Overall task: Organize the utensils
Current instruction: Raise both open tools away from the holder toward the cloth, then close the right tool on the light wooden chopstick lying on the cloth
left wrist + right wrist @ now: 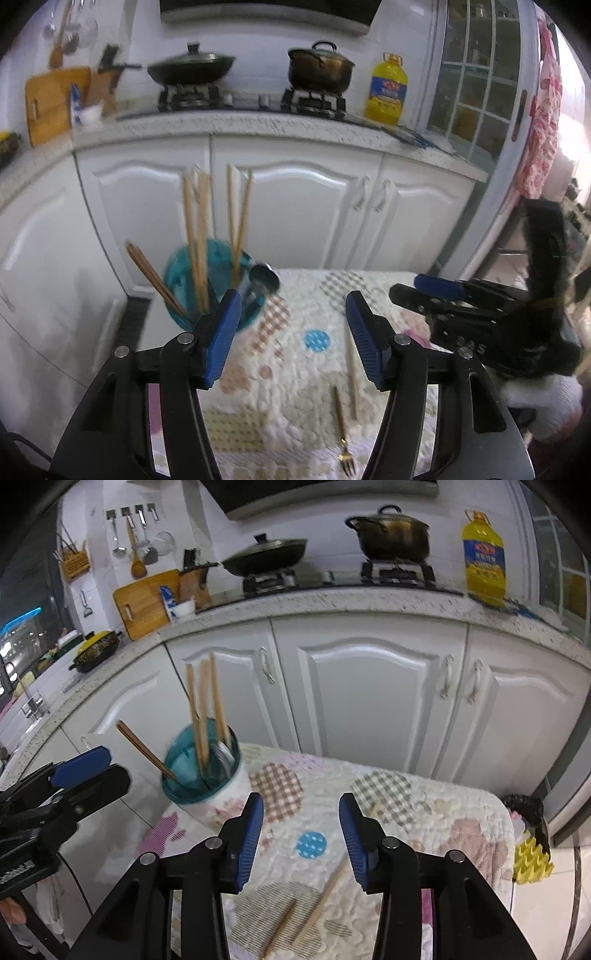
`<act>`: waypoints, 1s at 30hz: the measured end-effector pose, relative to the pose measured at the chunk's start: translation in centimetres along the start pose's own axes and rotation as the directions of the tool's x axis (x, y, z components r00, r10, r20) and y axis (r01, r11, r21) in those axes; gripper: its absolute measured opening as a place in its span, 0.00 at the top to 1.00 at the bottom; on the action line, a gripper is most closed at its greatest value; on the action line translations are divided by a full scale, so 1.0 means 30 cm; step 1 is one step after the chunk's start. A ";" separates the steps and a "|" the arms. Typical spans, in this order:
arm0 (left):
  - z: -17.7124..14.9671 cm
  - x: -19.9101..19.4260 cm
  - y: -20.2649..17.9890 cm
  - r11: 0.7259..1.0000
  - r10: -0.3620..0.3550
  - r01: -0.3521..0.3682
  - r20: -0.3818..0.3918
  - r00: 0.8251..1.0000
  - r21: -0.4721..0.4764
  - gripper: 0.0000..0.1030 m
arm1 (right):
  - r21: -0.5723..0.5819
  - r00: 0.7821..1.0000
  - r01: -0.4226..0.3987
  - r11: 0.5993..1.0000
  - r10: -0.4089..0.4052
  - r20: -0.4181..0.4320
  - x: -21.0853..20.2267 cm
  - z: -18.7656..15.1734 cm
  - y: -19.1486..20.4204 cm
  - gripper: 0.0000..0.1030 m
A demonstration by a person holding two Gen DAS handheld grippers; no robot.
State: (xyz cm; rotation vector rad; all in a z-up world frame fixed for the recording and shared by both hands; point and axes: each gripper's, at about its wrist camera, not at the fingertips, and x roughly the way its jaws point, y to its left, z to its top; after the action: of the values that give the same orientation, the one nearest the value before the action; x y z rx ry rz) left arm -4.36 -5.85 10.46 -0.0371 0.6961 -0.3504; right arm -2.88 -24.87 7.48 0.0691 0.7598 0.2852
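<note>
Left wrist view shows my left gripper (291, 332) with jaws spread wide and empty above the quilted table cover (314, 291), while a teal utensil holder (207, 284) at the far-left table edge stands already packed with upright chopsticks (199, 236) and a spoon (264, 277), so loose pieces belong there. 1 gold fork (341, 432) and 1 chopstick (352, 380) lie flat nearby. My right gripper (301, 834) is partly spread, pinching nothing.
</note>
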 end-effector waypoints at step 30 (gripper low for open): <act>-0.340 0.413 -0.073 0.986 -0.149 0.169 -0.428 0.891 0.008 0.43 | 0.162 0.927 -0.020 0.987 0.079 -0.367 0.555 -0.165 -0.311 0.95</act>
State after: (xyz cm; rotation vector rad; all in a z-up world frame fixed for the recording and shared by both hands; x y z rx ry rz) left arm -2.68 -11.14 -4.76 0.0270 1.1248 -0.5410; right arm 7.31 -29.37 -8.78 0.1862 1.1606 0.2906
